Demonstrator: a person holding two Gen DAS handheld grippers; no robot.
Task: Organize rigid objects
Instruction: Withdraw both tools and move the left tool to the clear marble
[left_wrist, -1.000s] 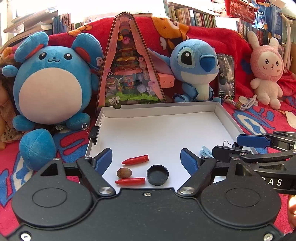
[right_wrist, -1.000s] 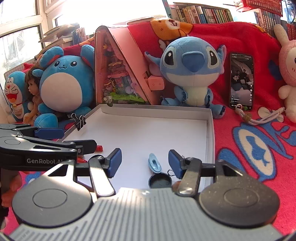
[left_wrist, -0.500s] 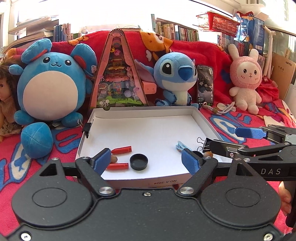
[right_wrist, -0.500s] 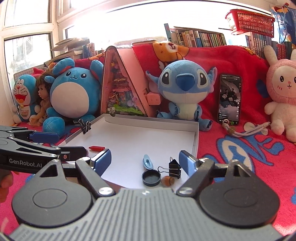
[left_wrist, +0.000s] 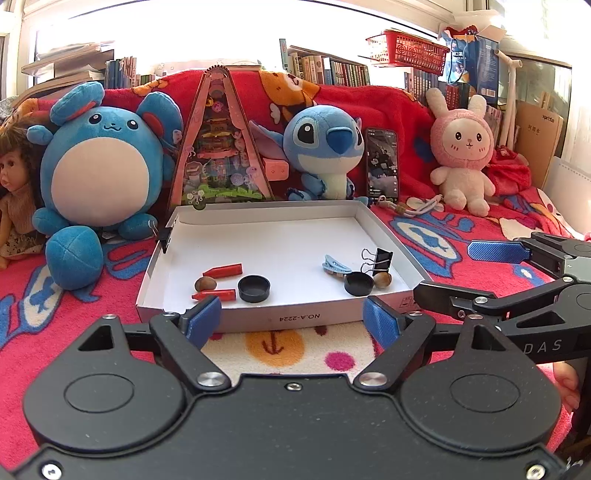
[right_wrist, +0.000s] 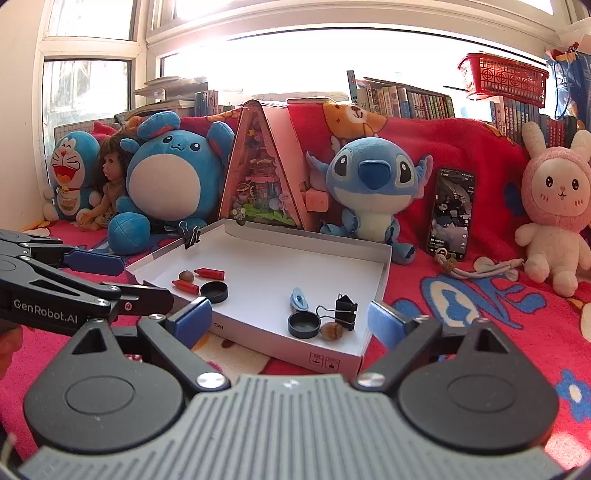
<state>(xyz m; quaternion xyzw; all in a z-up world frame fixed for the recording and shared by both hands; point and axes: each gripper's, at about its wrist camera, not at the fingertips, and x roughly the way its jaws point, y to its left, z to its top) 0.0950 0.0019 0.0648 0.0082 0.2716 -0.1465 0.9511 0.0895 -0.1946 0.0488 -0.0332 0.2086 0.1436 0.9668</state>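
Tray with two clusters, both grippers empty in front of it

Tray (left_wrist: 384, 236) of white card lies on the red blanket (left_wrist: 461, 229), just ahead of both grippers. Near its front left, straight beyond the left gripper (left_wrist: 291, 319) and its left finger, sit two red crayons (left_wrist: 223, 270), a nut (left_wrist: 205, 284) between them and a black cap (left_wrist: 253, 289) touching the nearer crayon's end. Toward the front right corner, ahead of the right gripper (right_wrist: 290, 319), lie a blue clip (right_wrist: 299, 298), a second black cap (right_wrist: 304, 325), a second nut (right_wrist: 331, 329) beside it and a black binder clip (right_wrist: 345, 308) standing upright just behind the nut. Another binder clip (right_wrist: 192, 236) is pinched onto the tray's far left rim

Left gripper stands wide apart with nothing between its pads, short of the tray's front wall. Right gripper's jaws are opening, also empty, its right finger just outside the tray's front right corner. Each gripper shows at the other's side, apart from it

Beyond the tray stand a round blue plush (left_wrist: 99, 173), a triangular pink box (left_wrist: 221, 147), a blue big-eared plush (left_wrist: 328, 144), a phone (left_wrist: 382, 162) propped upright and a pink rabbit (left_wrist: 463, 147). A doll (left_wrist: 14, 177) sits far left
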